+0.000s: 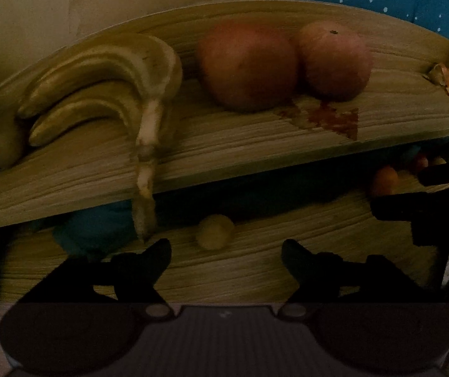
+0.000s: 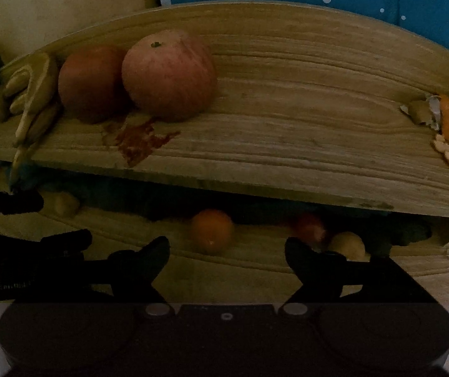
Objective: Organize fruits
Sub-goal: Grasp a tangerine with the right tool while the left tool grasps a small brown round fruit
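While both tools hang in front of the two-level wooden shelf (image 2: 287,100), neither carries anything: the left hand-held gripper (image 1: 226,251) has its fingers spread wide and bare, and the right hand-held gripper (image 2: 227,249) is spread just as wide, with nothing between its fingers. On the upper shelf, a bunch of bananas (image 1: 98,94) lies at nine o'clock in the left wrist view, its stem drooping over the front edge, and two apples (image 2: 167,75) sit touching each other just beside it. A reddish stain (image 2: 139,141) marks the board in front of them, and torn orange peel (image 2: 444,122) rests at three o'clock in the right wrist view. Below, on the lower shelf, an orange (image 2: 211,229), a reddish fruit (image 2: 309,226), a pale round fruit (image 2: 348,245) and a small yellowish fruit (image 1: 215,231) lie loose. Judging by this, the sorting looks partly done, with the lower fruits still to be grouped.
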The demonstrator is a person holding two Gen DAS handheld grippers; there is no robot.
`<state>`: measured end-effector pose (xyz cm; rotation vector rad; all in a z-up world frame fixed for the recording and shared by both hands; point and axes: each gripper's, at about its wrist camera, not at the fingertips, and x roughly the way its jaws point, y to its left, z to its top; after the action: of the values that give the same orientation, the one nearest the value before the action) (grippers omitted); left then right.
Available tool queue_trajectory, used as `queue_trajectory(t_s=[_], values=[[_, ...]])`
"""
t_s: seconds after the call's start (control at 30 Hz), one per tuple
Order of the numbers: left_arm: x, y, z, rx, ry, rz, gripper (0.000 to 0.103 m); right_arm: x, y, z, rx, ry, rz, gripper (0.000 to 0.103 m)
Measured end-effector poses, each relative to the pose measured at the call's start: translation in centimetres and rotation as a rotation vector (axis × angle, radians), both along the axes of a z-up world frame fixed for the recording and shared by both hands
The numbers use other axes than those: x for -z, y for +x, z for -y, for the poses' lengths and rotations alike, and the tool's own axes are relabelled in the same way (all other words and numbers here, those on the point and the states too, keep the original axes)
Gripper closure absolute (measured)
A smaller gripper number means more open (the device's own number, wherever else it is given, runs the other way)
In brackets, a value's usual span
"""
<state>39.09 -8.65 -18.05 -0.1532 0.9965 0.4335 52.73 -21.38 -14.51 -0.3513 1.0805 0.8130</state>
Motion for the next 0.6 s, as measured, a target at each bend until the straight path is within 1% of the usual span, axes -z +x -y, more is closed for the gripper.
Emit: queue_trajectory(t_s=[0.03,0.1,0.13,0.3,0.37,0.5,0.53,0.6], values=[[0.0,0.0,0.1,0.0,-0.004,0.001,0.024,0.1,0.0,-0.1,0.001,0.0,-0.001,0.025],[-0.2,-0.3,-0.1,0.001,-0.007,0.002,0.031,0.3,0.0,-0.3,0.006,0.0,-0.002,0.028],[-0.2,-0.4,-0.1,0.001,-0.009,0.001,0.032,0.4,0.1,-0.5,0.009,0.0,-0.002,0.029],[-0.5,-0.1,-0.5,0.001,-0.02,0.002,0.042,1.1,0.2,-0.9,0.025,0.001,-0.01,0.035],[-0.2,0.3,-1.1,0.0,-0.023,0.003,0.046,1.2,0.2,-1.1,0.024,-0.003,-0.003,0.037],[0.0,0.9,-1.9,-0.001,-0.034,0.006,0.049,1.2,0.1,-1.6,0.021,-0.009,0.01,0.047],[0.1,0.9,-2.0,-0.001,-0.035,0.006,0.05,1.2,0.0,-1.6,0.022,-0.01,0.013,0.048],[0.1,1.0,-2.1,0.004,-0.029,0.008,0.06,1.3,-0.2,-1.9,0.023,-0.01,0.016,0.052]])
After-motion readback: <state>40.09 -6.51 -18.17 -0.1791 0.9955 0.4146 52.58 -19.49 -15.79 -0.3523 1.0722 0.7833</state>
